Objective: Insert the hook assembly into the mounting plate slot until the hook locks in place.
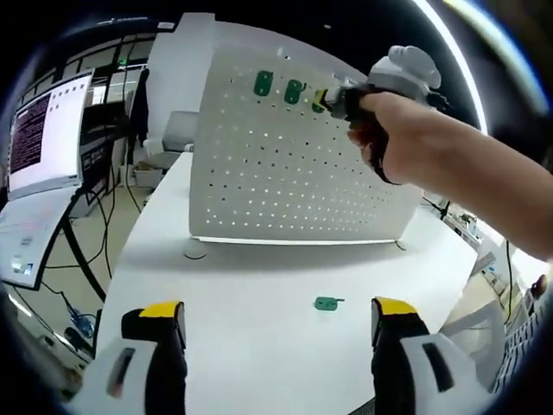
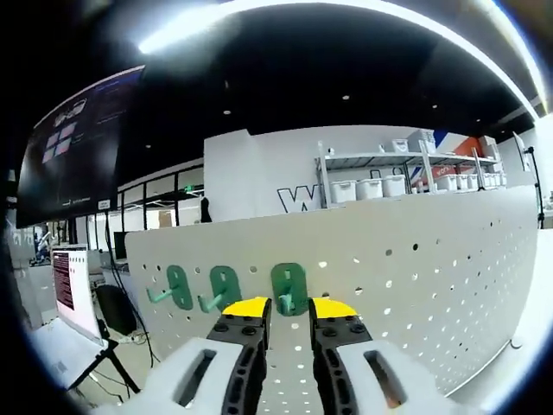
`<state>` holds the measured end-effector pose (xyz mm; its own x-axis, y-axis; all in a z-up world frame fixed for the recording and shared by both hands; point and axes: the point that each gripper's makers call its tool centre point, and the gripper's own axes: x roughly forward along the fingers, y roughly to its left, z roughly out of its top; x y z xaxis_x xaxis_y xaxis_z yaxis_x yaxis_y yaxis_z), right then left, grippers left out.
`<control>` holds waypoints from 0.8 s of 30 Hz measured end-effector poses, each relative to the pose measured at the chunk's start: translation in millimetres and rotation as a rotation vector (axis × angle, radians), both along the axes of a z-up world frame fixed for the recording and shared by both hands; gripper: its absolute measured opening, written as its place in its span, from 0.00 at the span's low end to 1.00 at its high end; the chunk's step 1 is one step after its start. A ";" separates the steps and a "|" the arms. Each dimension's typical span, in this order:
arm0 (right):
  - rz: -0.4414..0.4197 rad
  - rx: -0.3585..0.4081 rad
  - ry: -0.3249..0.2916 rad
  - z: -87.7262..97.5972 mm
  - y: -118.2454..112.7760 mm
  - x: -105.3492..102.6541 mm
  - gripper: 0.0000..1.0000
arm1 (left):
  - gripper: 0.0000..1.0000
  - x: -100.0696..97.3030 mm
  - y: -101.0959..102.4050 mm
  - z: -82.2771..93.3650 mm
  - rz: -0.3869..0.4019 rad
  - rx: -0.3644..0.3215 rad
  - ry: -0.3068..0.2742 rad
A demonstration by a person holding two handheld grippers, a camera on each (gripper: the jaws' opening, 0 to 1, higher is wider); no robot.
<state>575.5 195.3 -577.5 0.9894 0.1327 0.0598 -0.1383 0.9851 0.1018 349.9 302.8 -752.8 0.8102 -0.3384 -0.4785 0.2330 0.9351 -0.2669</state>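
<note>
A white pegboard mounting plate [image 1: 285, 173] stands upright on the white table [image 1: 259, 277]. Two green hooks [image 1: 263, 84] [image 1: 294, 91] sit in its top row. A third green hook [image 1: 318, 100] is against the board beside them, with my right gripper [image 1: 335, 102] shut on it, a person's hand behind. In the right gripper view the plate [image 2: 415, 277] is close, and this third hook [image 2: 288, 288] sits between the yellow-tipped jaws of my right gripper [image 2: 289, 309], next to the other two hooks [image 2: 179, 287] [image 2: 225, 288]. Another loose green hook [image 1: 327, 303] lies on the table. My left gripper [image 1: 276, 316] stands open and holds nothing.
A monitor [image 1: 47, 130] on a stand with trailing cables is left of the table. A large dark screen [image 2: 78, 143] hangs high on the left. Shelves with white bins [image 2: 371, 186] stand behind the plate. The table's left edge drops off near the cables.
</note>
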 end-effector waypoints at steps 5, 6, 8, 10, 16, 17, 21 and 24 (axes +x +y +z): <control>0.044 -0.041 -0.050 17.6 0.3 -14.7 0.15 | 0.91 -5.7 -3.9 0.3 -0.003 0.003 0.006; 0.050 -0.046 -0.060 21.2 -1.4 -16.6 0.16 | 0.91 -7.1 -4.5 0.1 -0.003 0.004 0.006; 0.057 -0.096 -0.100 31.3 -7.3 -22.1 0.16 | 0.91 -8.8 -5.2 -0.6 -0.003 0.005 0.009; 0.074 -0.121 -0.119 36.9 -13.1 -27.6 0.17 | 0.91 -11.5 -7.4 -1.3 -0.002 0.002 0.014; 0.107 -0.150 -0.112 37.0 -51.3 -38.0 0.17 | 0.90 -20.2 -17.2 1.2 -0.011 -0.002 0.012; 0.106 -0.158 -0.087 31.1 -63.3 -39.9 0.17 | 0.91 -22.1 -18.9 1.9 -0.011 -0.003 0.010; 0.041 -0.192 -0.002 4.5 -109.2 -49.6 0.17 | 0.90 -27.9 -25.9 1.5 -0.012 -0.013 0.008; 0.044 -0.194 0.023 -8.8 -125.5 -60.7 0.18 | 0.90 -31.9 -32.2 1.0 -0.020 -0.018 0.014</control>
